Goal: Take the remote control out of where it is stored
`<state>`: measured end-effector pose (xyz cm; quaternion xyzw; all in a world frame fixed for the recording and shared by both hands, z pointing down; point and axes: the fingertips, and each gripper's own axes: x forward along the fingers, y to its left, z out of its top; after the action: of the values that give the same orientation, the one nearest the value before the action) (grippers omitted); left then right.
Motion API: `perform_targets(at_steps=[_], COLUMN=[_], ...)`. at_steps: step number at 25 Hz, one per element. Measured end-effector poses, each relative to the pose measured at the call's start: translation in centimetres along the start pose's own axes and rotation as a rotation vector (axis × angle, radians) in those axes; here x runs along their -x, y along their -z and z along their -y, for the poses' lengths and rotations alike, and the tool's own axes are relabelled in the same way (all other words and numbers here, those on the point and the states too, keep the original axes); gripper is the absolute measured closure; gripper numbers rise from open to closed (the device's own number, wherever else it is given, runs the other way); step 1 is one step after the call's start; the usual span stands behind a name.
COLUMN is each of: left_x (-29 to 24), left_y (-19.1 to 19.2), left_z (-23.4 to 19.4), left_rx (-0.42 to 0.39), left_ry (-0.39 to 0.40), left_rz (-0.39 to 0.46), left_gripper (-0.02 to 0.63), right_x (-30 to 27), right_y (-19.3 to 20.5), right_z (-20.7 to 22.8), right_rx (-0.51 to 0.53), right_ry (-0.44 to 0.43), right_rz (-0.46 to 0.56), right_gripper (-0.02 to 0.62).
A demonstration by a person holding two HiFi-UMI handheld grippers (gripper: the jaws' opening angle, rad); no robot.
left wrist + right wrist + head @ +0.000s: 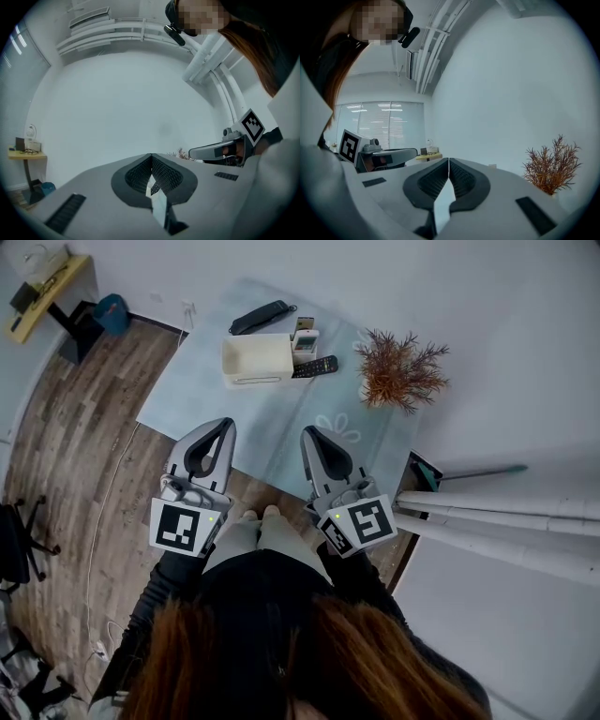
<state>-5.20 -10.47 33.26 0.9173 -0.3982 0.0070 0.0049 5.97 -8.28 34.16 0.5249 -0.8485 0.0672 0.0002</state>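
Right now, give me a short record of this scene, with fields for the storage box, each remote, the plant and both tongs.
table: pale blue top
storage box: cream, open-topped, near the far edge
black remote: lying flat by the box's right end
white remote: at the box's right end, apparently in a side slot
dark long item: behind the box, possibly another remote
dried plant: right of the box
left tongs: shut, empty, over the near edge
right tongs: shut, empty, over the near edge
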Motion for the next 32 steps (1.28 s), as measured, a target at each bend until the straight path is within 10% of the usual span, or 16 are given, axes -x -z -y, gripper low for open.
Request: perform_targets(at_steps=[26,32], left_x=[-1.4,-1.2], left_y=[-1.3,-2.0], left_z=[1.2,1.0], left_rx=[-0.031,-0.042], left_ry=[-0.047,-0.056], left_rz=[0.038,0.05], left_gripper=[0.6,0.6], right_x=[0.7,0.1], right_y=[-1.0,0.5], right_z=[2.4,6.0], right_rx=[0.032,0.06], right_ry=[-0.013,0.101], right_rz=[0.018,-0.008], right_gripper=[0.58,0.58])
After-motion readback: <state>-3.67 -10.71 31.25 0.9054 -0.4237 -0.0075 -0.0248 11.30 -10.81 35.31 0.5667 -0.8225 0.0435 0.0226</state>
